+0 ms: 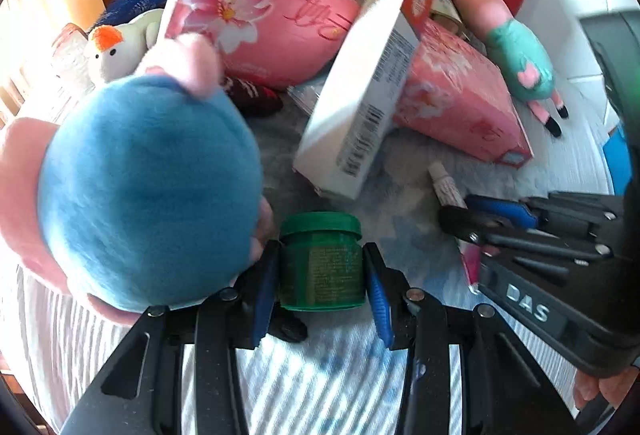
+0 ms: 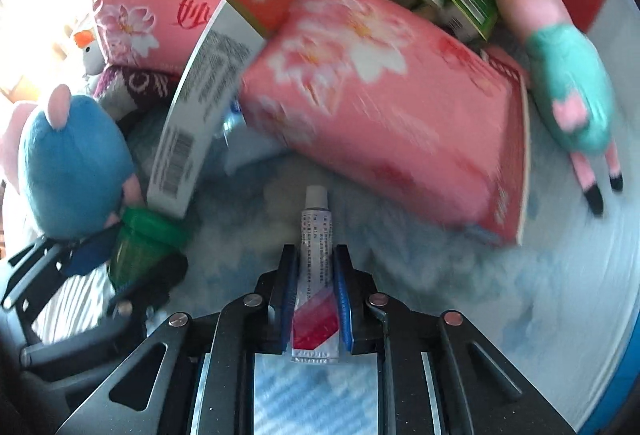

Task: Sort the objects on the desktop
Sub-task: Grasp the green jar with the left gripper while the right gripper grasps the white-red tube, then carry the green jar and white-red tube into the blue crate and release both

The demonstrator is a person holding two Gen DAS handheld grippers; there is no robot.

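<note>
Blue-and-white patterned cloth (image 1: 320,367) covers the desk, heaped at the back with pink packs, boxes and plush toys. From the left wrist view, the left gripper (image 1: 322,267) has its blue pads pressed on either side of a green jar (image 1: 321,263), which stands upright on the cloth with its lid on. A blue plush (image 1: 148,191) crowds the jar's left side, touching the left finger. A white box (image 1: 360,103) leans across a pink pack (image 1: 456,95) beyond. The right gripper (image 1: 480,213) reaches in at the right edge (its tips just below a small tube).

From the right wrist view, the right gripper (image 2: 316,287) is closed tight on a tube (image 2: 314,267), cap pointing away, lying on the cloth. The pink pack (image 2: 384,107) sits just beyond, blurred. At lower left the jar (image 2: 144,247) shows between the left gripper's fingers (image 2: 86,249).
</note>
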